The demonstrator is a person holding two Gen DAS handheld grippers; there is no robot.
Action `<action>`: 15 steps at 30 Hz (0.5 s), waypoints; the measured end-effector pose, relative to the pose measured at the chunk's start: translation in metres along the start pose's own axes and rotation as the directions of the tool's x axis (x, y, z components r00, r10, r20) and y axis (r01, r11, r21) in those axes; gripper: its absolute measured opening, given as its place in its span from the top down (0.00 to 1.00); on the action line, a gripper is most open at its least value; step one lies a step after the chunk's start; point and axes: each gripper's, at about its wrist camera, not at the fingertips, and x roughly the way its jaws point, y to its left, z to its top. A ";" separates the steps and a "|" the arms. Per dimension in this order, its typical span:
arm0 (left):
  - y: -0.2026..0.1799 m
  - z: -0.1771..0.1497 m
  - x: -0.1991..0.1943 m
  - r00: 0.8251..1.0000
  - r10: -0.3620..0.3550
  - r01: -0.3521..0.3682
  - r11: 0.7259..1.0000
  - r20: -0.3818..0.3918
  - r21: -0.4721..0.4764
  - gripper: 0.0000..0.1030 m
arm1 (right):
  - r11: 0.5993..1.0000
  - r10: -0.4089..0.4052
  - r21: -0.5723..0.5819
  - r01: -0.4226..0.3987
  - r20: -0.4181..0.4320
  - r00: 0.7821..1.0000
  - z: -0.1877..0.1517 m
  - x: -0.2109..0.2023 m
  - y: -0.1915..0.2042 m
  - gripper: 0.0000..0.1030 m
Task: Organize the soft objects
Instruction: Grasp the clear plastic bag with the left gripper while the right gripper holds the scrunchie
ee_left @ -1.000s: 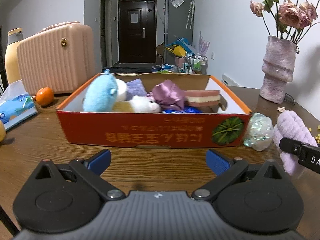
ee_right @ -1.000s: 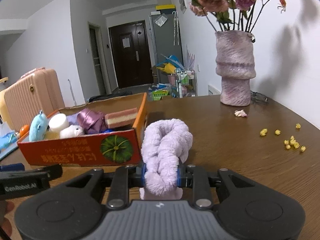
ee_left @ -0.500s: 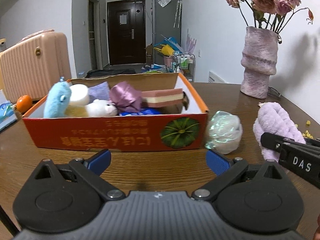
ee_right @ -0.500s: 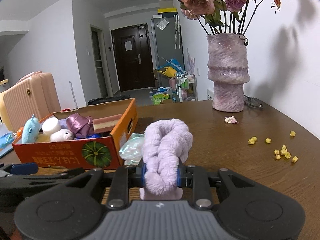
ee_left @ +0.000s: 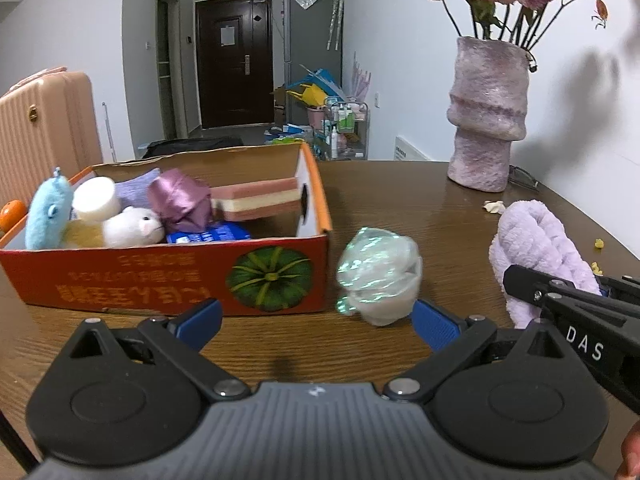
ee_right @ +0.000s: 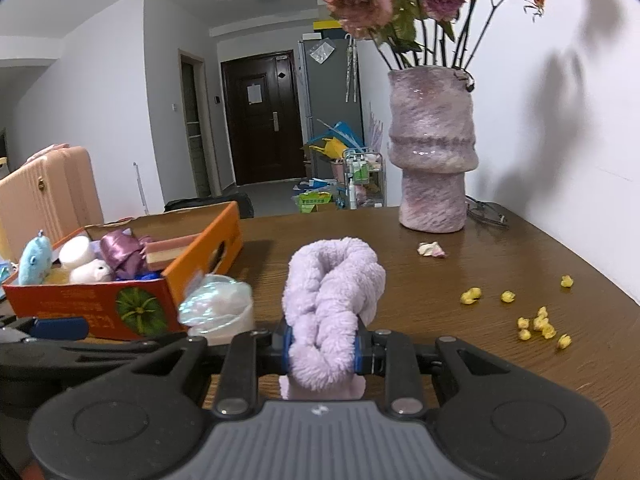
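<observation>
My right gripper (ee_right: 322,354) clamped tight on the lilac fluffy towel (ee_right: 332,300), which stands up off the wooden table (ee_right: 460,344). My left gripper (ee_left: 316,320) gapes wide, nothing between its blue pads; iridescent wrapped bundle (ee_left: 378,276) sits just ahead of the right pad (contact unclear), just beside the orange box (ee_left: 168,284) of plush toys
</observation>
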 end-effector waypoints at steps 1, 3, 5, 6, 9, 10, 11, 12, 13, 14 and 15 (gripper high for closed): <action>-0.003 0.000 0.001 1.000 -0.002 0.002 1.000 0.000 0.002 0.00 | 1.000 -0.002 0.000 0.002 0.002 1.000 0.001 0.001 -0.003 0.75; -0.010 0.001 0.004 1.000 -0.008 0.008 1.000 -0.001 0.005 0.00 | 1.000 -0.008 -0.001 0.008 0.007 1.000 0.001 0.003 -0.009 0.75; -0.015 0.002 0.006 1.000 -0.014 0.014 1.000 -0.005 0.007 0.00 | 1.000 -0.010 0.002 0.010 0.010 1.000 0.002 0.004 -0.015 0.75; -0.017 0.003 0.007 1.000 -0.016 0.016 1.000 -0.006 0.008 0.00 | 1.000 -0.012 0.004 0.012 0.010 1.000 0.003 0.005 -0.018 0.75; -0.025 0.005 0.010 1.000 -0.020 0.020 1.000 -0.006 0.013 0.00 | 1.000 -0.014 0.005 0.014 0.012 1.000 0.005 0.008 -0.026 0.75; -0.027 0.005 0.012 1.000 -0.021 0.021 1.000 -0.007 0.013 0.00 | 1.000 -0.014 0.005 0.014 0.012 1.000 0.005 0.009 -0.028 0.75; -0.030 0.006 0.013 1.000 -0.021 0.021 1.000 -0.008 0.014 0.00 | 1.000 -0.013 0.005 0.013 0.011 1.000 0.006 0.010 -0.030 0.75; -0.032 0.007 0.015 1.000 -0.022 0.022 1.000 -0.010 0.013 0.00 | 1.000 -0.013 0.005 0.013 0.011 1.000 0.006 0.009 -0.031 0.75; -0.034 0.007 0.017 1.000 -0.022 0.022 1.000 -0.012 0.012 0.00 | 1.000 -0.014 0.004 0.014 0.011 1.000 0.006 0.010 -0.033 0.75; -0.036 0.008 0.019 1.000 -0.022 0.022 1.000 -0.014 0.011 0.00 | 1.000 -0.015 0.003 0.015 0.011 1.000 0.007 0.011 -0.035 0.75; -0.038 0.009 0.020 1.000 -0.020 0.020 1.000 -0.016 0.010 0.00 | 1.000 -0.014 0.003 0.014 0.011 1.000 0.007 0.012 -0.038 0.75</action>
